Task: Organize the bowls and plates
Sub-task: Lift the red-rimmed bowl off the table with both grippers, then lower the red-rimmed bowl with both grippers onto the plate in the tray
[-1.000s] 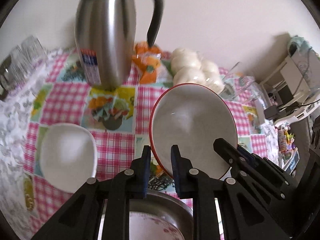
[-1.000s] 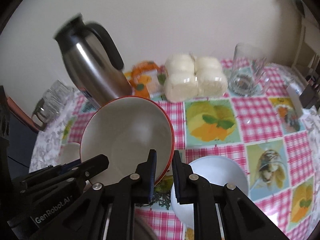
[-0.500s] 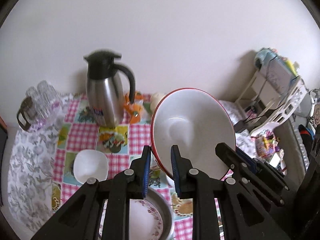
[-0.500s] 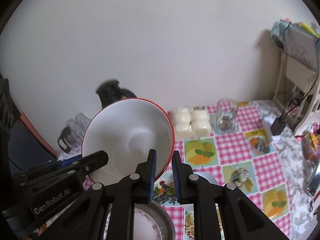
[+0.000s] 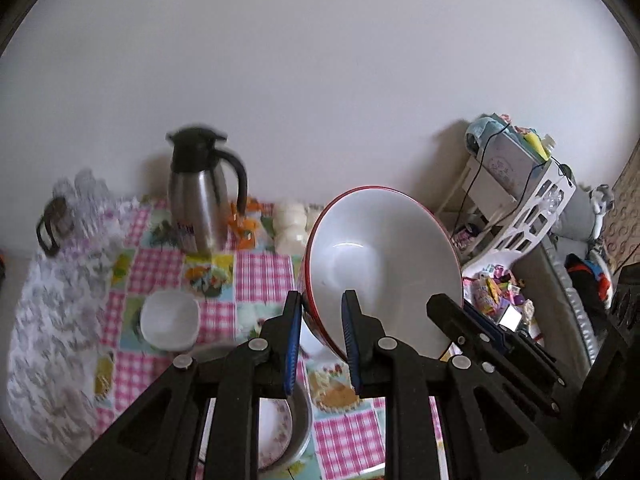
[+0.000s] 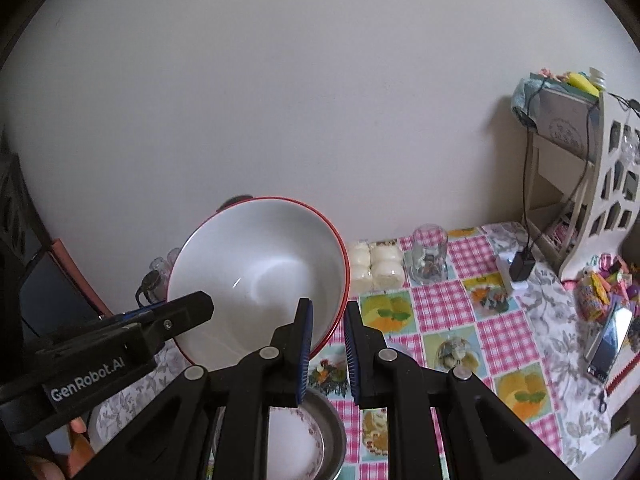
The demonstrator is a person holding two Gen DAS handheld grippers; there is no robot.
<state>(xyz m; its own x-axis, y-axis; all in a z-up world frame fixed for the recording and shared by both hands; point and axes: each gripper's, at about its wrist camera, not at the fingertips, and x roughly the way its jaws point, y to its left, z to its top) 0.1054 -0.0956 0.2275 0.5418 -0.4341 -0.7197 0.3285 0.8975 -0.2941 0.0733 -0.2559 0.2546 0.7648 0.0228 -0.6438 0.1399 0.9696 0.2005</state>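
Both grippers were clamped on opposite edges of one big red-rimmed bowl and held it in the air above the table. The left gripper had its blue-padded jaws pinched narrowly on the rim nearest it, one finger inside the bowl and one outside. The right gripper pinched the far edge of the same rim in the same way, and from the left camera it showed as a black arm reaching in at the bowl's lower right. The bowl was tilted, its white inside facing both cameras.

Directly under the grippers sat a metal dish with a flower-patterned plate lying in it. A small white bowl stood on the pink checked tablecloth to the left of the dish. Farther back, near the wall, stood a steel flask with a black handle, an orange packet beside it, and a pack of white buns. A clear glass jar stood just right of the buns. At the table's left end were glass cups, blurred. At the right end a white cut-out shelf stood against the wall, with a phone lying near the table's edge.
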